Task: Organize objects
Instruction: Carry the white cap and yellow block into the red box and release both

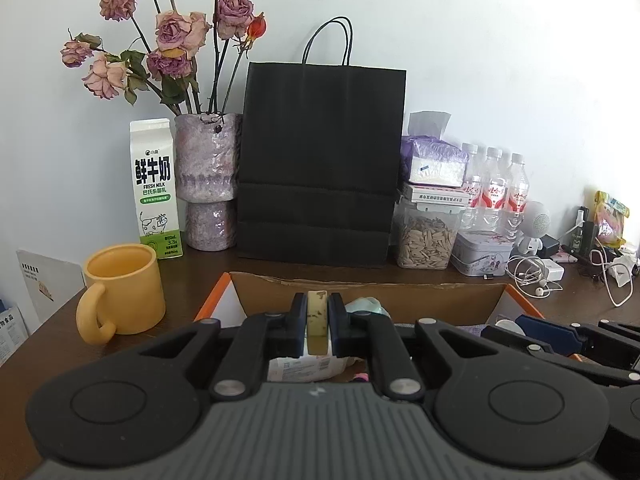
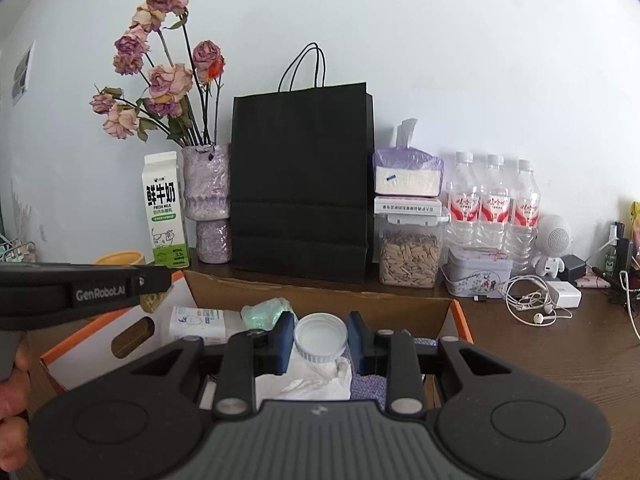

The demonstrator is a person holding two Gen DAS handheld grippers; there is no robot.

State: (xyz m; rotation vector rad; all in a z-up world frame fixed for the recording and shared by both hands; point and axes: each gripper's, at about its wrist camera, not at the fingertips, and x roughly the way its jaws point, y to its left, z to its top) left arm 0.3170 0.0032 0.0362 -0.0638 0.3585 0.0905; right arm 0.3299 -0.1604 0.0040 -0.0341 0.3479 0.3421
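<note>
My left gripper is shut on a flat yellowish slab, held edge-on above an open cardboard box. My right gripper is shut on a white ribbed jar lid, held over the same box. In the box lie a white packet, a pale green wad, crumpled white plastic and blue patterned cloth. The left gripper's body shows at the left of the right wrist view. The right gripper shows at the right edge of the left wrist view.
Behind the box on the brown table stand a black paper bag, a vase of dried roses, a milk carton, a yellow mug, a seed jar, water bottles, a tin and earphone cables.
</note>
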